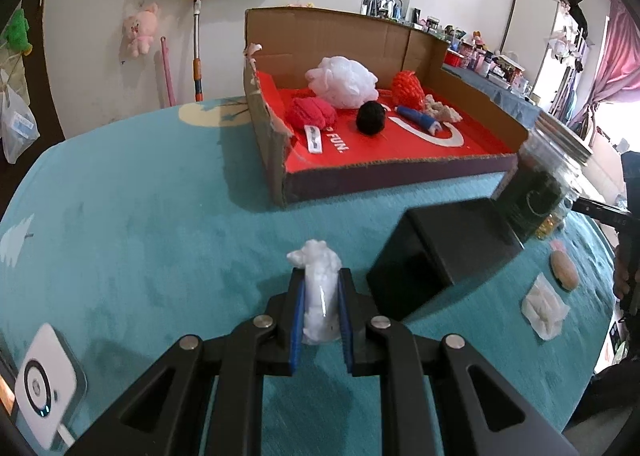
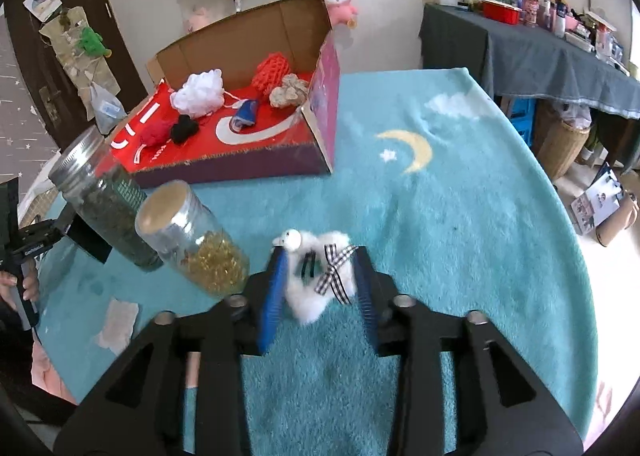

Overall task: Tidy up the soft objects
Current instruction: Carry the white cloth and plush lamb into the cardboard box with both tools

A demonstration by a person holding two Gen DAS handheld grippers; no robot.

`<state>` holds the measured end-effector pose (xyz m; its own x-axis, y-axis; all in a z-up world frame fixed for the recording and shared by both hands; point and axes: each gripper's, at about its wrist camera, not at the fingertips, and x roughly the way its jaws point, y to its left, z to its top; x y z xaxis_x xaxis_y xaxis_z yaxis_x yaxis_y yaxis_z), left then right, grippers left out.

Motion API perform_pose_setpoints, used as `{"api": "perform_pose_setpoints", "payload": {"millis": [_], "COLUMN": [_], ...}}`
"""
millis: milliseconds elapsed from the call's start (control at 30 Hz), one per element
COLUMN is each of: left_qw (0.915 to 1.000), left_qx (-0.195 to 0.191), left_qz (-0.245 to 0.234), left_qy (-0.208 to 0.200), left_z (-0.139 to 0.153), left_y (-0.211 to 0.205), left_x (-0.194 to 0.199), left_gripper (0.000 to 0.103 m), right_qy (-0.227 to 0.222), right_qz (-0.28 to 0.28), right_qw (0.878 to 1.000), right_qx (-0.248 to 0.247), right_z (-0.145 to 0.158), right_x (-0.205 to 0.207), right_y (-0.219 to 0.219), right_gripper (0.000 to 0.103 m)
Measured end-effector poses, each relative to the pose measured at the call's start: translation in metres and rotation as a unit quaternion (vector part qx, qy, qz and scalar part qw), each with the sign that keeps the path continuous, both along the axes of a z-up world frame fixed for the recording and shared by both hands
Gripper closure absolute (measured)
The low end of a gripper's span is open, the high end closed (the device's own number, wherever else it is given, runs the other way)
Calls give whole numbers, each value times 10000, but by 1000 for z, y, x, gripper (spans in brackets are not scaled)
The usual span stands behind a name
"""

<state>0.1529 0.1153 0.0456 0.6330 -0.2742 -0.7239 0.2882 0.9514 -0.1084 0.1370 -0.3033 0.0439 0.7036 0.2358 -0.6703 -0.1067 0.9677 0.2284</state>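
Observation:
My left gripper (image 1: pixel 321 276) is shut on a white crumpled soft object (image 1: pixel 319 292) and holds it above the teal rug. My right gripper (image 2: pixel 322 256) is closed around a white fluffy toy with a checked ribbon bow (image 2: pixel 320 276), its pads touching both sides. An open cardboard box with a red floor (image 1: pixel 384 144) stands ahead; it also shows in the right wrist view (image 2: pixel 224 172). In it lie a white mesh puff (image 1: pixel 342 82), a red knit piece (image 1: pixel 312 114), a black ball (image 1: pixel 372 118), an orange knit piece (image 1: pixel 408 90), a blue item (image 1: pixel 420 121) and a beige piece (image 1: pixel 440 110).
Two glass jars stand left of my right gripper, one with dark contents (image 2: pixel 106 200), one with yellow beads (image 2: pixel 192 240). A black box (image 1: pixel 440 252) sits right of my left gripper. A white cloth (image 1: pixel 544 308) and a tan round item (image 1: pixel 564 270) lie at right. A white device (image 1: pixel 44 384) lies at lower left.

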Motion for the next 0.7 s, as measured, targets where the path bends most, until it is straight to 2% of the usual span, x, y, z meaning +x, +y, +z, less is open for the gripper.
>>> {"api": "perform_pose_setpoints", "payload": {"millis": [33, 100, 233, 333, 367, 400, 467, 500, 533, 600, 700], "left_qw": [10000, 10000, 9999, 9998, 9998, 9998, 9997, 9997, 9997, 9997, 9998], "left_qx": [-10, -35, -53, -70, -77, -78, -95, -106, -116, -145, -155], "left_qz": [4, 4, 19, 26, 27, 35, 51, 57, 60, 31, -5], "left_qy": [4, 26, 105, 166, 179, 188, 198, 198, 190, 168, 143], "left_z": [0, -1, -5, -9, -10, -11, -11, -11, -10, -9, -7], "left_y": [0, 0, 0, 0, 0, 0, 1, 1, 0, -1, -4], "left_x": [-2, -6, -10, -12, -13, -14, -15, -15, -16, -16, -16], "left_gripper": [87, 87, 87, 87, 87, 87, 87, 87, 87, 87, 87], "right_qy": [-83, -133, 123, 278, 333, 448, 354, 350, 349, 331, 215], "right_qz": [47, 110, 261, 266, 309, 348, 347, 390, 361, 350, 347], "right_qw": [9999, 9995, 9981, 9949, 9942, 9936, 9942, 9947, 9955, 9972, 9977], "right_qx": [-53, -277, -542, -934, -976, -980, -958, -882, -800, -565, -540], "right_z": [1, 2, -7, -17, -21, -25, -23, -21, -20, -18, -15], "right_x": [-2, -1, 12, 21, 23, 25, 22, 19, 18, 16, 9], "right_y": [2, 9, 19, 26, 28, 29, 29, 28, 26, 20, 20], "right_gripper": [21, 21, 21, 23, 26, 42, 54, 74, 86, 88, 91]}}
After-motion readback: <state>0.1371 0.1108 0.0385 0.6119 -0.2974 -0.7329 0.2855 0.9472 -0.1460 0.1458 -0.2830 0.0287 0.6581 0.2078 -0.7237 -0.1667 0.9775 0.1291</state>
